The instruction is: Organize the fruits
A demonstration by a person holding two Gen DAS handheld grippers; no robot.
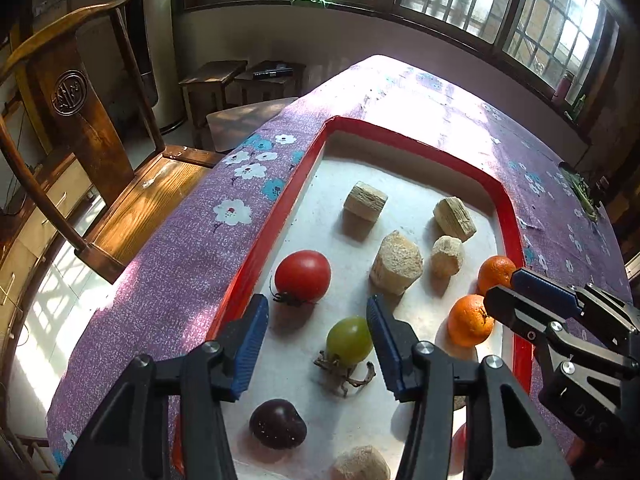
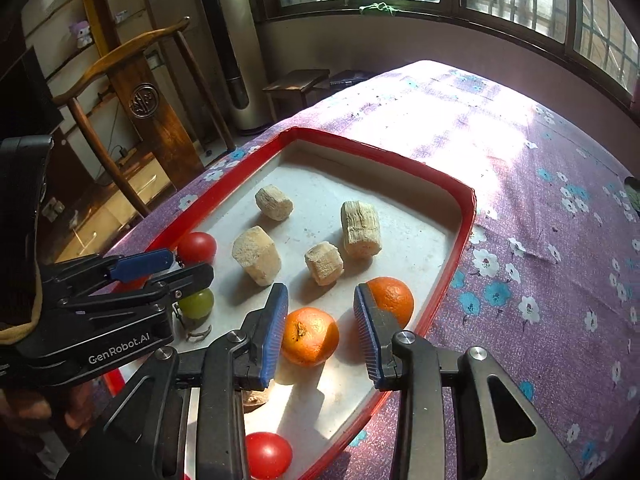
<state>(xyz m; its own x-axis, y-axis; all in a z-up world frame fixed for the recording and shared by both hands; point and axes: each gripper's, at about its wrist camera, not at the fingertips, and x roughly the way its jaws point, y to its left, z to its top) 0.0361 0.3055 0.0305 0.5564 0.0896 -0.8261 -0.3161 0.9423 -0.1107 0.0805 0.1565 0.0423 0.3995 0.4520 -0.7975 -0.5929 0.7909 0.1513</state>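
A red-rimmed white tray [image 1: 308, 160] [image 2: 460, 240] on the table holds fruit. My left gripper [image 1: 318, 316] is open above a green grape [image 1: 349, 340] with a dry stem; a red tomato [image 1: 303, 276] lies beyond its left finger and a dark plum [image 1: 278, 424] below. My right gripper [image 2: 320, 312] is open around the near orange [image 2: 310, 336], not touching; a second orange [image 2: 394, 300] sits behind its right finger. Both oranges [image 1: 470, 320] [image 1: 496, 274] show in the left view beside the right gripper [image 1: 504, 288]. Another tomato [image 2: 267, 454] lies near the front.
Several beige corn-cob chunks [image 1: 396, 262] [image 2: 360, 228] lie in the tray's middle. The purple floral tablecloth [image 2: 540, 240] stretches right and far. A wooden chair [image 1: 80, 140] stands at the table's left edge. Stools [image 1: 224, 76] stand by the windowed wall.
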